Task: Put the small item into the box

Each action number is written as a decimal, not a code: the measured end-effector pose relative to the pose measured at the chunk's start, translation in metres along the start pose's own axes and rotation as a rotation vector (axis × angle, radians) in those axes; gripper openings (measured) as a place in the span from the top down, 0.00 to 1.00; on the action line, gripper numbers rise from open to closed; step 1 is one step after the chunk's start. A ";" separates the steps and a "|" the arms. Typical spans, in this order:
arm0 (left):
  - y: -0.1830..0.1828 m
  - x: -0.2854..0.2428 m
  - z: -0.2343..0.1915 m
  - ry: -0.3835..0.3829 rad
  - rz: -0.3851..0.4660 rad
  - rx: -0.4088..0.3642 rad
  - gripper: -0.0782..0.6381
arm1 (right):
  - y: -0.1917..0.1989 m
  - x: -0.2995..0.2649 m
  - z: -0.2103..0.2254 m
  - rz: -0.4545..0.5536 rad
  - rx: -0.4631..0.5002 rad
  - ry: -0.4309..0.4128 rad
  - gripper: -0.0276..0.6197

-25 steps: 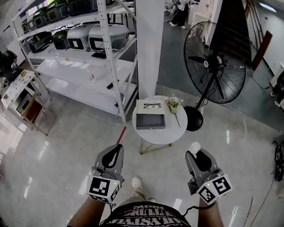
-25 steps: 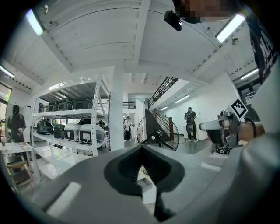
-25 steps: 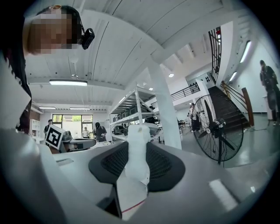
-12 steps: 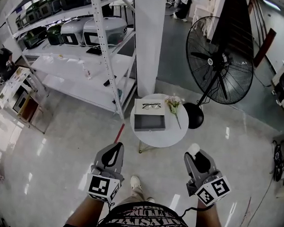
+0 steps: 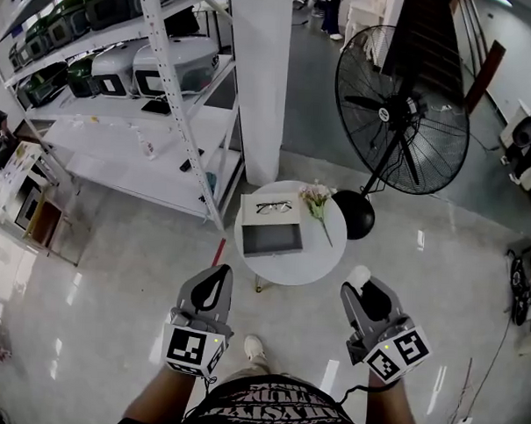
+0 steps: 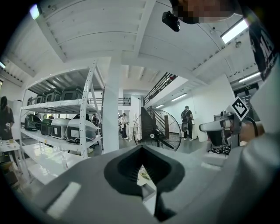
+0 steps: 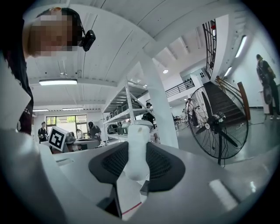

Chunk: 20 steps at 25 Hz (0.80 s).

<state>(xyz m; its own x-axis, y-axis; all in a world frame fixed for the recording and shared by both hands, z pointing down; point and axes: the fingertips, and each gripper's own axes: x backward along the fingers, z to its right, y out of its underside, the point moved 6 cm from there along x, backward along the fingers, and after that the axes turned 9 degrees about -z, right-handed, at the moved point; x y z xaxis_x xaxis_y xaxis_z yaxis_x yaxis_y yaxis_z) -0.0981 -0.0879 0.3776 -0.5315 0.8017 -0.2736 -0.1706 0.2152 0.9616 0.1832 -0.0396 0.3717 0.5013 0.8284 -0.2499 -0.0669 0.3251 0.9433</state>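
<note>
The right gripper (image 5: 364, 288) is clamped on the small white rounded plastic item (image 5: 360, 274), near the person and well apart from the shallow grey rectangular box (image 5: 271, 240) on the far round white table (image 5: 307, 258). The left gripper (image 5: 219, 276) is closed and empty (jaws meeting).

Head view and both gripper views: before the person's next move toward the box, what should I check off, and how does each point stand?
1. White item gripped by right gripper: ok, jaws closed on it.
2. Box open and empty: ok.
3. Box within reach: not ok, the table stands ahead across bare floor.
4. Left gripper free: ok, jaws together, nothing between.
5. Glasses and flowers outside the box: ok.
</note>
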 end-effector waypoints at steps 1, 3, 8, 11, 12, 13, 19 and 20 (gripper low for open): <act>-0.003 -0.004 -0.003 0.007 0.004 -0.002 0.89 | -0.002 -0.002 0.001 0.002 -0.001 0.005 0.72; -0.007 -0.012 -0.007 0.021 0.014 -0.005 0.89 | -0.005 -0.004 0.002 0.004 -0.004 0.019 0.72; -0.020 -0.032 -0.018 0.058 0.043 -0.017 0.89 | -0.009 -0.016 0.008 0.007 -0.013 0.055 0.72; -0.024 -0.039 -0.031 0.064 0.053 -0.024 0.89 | -0.015 -0.030 0.008 0.009 -0.013 0.059 0.72; -0.025 -0.040 -0.036 0.062 0.056 -0.026 0.89 | -0.018 -0.035 0.007 0.009 -0.009 0.058 0.72; -0.025 -0.041 -0.042 0.059 0.059 -0.027 0.89 | -0.020 -0.041 0.005 0.007 -0.003 0.054 0.72; -0.027 -0.044 -0.070 0.042 0.068 -0.028 0.89 | -0.035 -0.074 -0.009 0.002 0.030 0.023 0.72; -0.027 -0.043 -0.074 0.038 0.072 -0.025 0.89 | -0.037 -0.078 -0.011 0.001 0.031 0.018 0.72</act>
<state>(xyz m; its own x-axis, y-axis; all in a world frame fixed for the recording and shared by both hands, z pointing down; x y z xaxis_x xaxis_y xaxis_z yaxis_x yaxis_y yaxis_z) -0.1324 -0.1697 0.3618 -0.5740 0.7929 -0.2047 -0.1507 0.1435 0.9781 0.1368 -0.1110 0.3541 0.4856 0.8369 -0.2525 -0.0402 0.3099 0.9499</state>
